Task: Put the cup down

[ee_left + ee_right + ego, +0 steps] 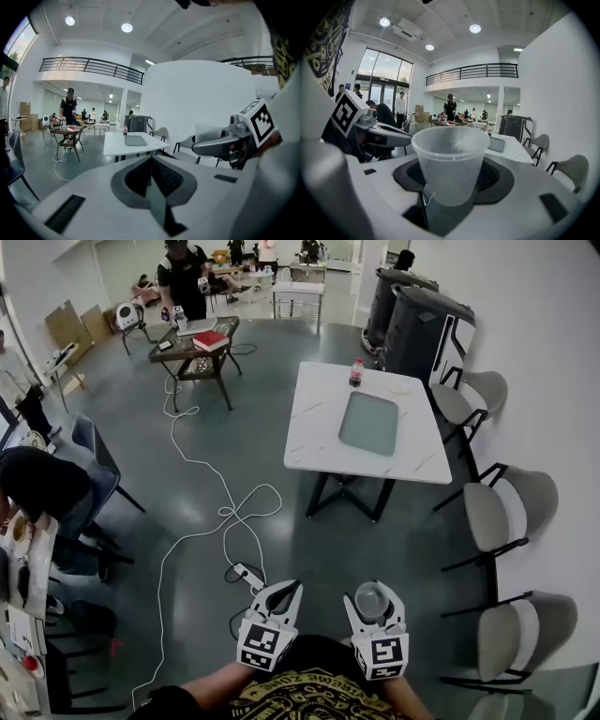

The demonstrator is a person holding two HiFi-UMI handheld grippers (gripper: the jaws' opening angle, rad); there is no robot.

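Note:
A clear plastic cup (372,600) stands upright between the jaws of my right gripper (373,596), which is shut on it. In the right gripper view the cup (450,161) fills the middle, empty, with the pads on both of its sides. My left gripper (278,596) hangs just left of it, shut with nothing in it; its pads meet in the left gripper view (151,165). Both grippers are held close to the person's body, over the grey floor. A white table (323,427) stands ahead with a grey tray (368,423) and a small bottle (356,371) on it.
Grey chairs (497,512) line the wall on the right. A white cable (202,484) runs across the floor to a power strip (248,576) just ahead of the grippers. Further off stand a low wooden table (197,343) and a person (183,277); another person (37,484) sits at the left.

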